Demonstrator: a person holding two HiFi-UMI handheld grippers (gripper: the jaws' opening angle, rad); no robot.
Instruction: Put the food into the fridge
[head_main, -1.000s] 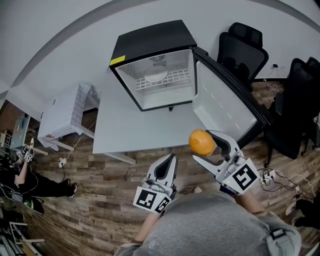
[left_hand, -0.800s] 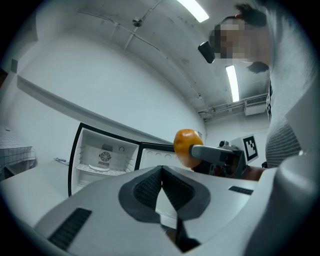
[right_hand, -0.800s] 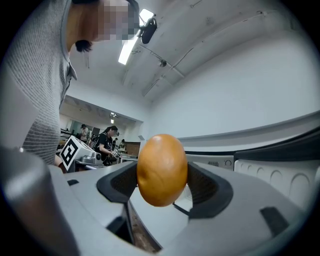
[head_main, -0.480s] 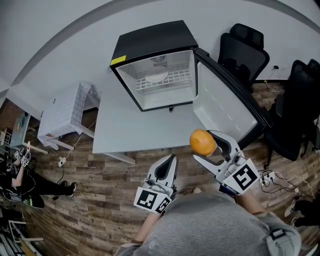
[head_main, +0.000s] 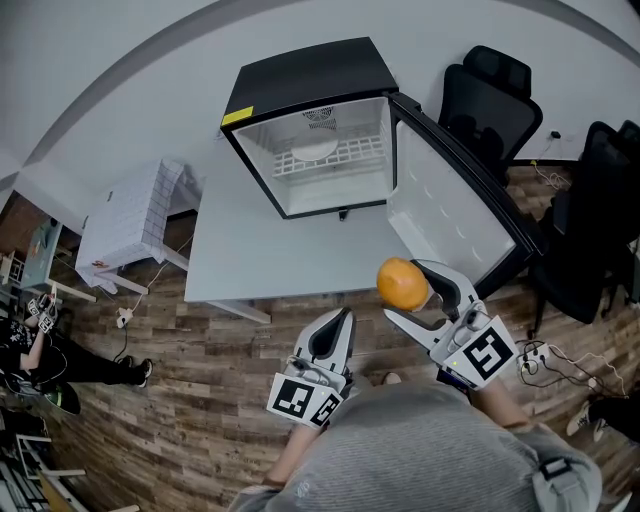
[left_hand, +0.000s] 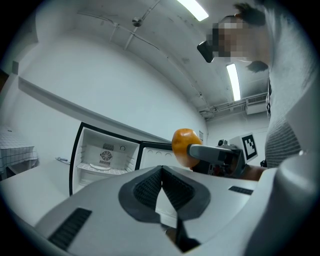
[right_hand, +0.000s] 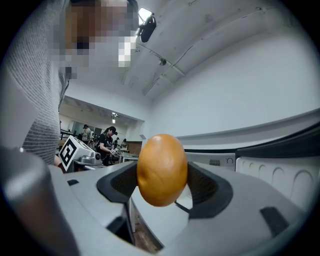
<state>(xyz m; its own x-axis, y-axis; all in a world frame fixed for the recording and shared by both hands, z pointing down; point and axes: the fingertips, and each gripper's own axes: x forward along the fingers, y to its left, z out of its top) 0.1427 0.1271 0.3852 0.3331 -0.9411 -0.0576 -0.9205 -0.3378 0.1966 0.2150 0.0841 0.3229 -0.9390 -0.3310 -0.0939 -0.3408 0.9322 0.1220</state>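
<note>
I hold the orange (head_main: 403, 284) in the right gripper (head_main: 416, 293) fingers at the tabletop (head_main: 270, 260) near-right corner, beside the open fridge (head_main: 300, 80) door (head_main: 450, 205); the left gripper (head_main: 343, 318) fingers are closed and empty.

An open black fridge (head_main: 300, 85) stands on the grey table (head_main: 262, 255), which stands on wood-plank floor (head_main: 200, 400).

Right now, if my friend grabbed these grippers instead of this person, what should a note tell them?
Right gripper: shut on the orange, held up near the front edge of the table, outside the fridge.
Left gripper: shut, nothing in it.
The fridge stands on the table with its door wide open.
Done: orange is in the grip.
Left: carry it into the fridge, set it down, let go.
</note>
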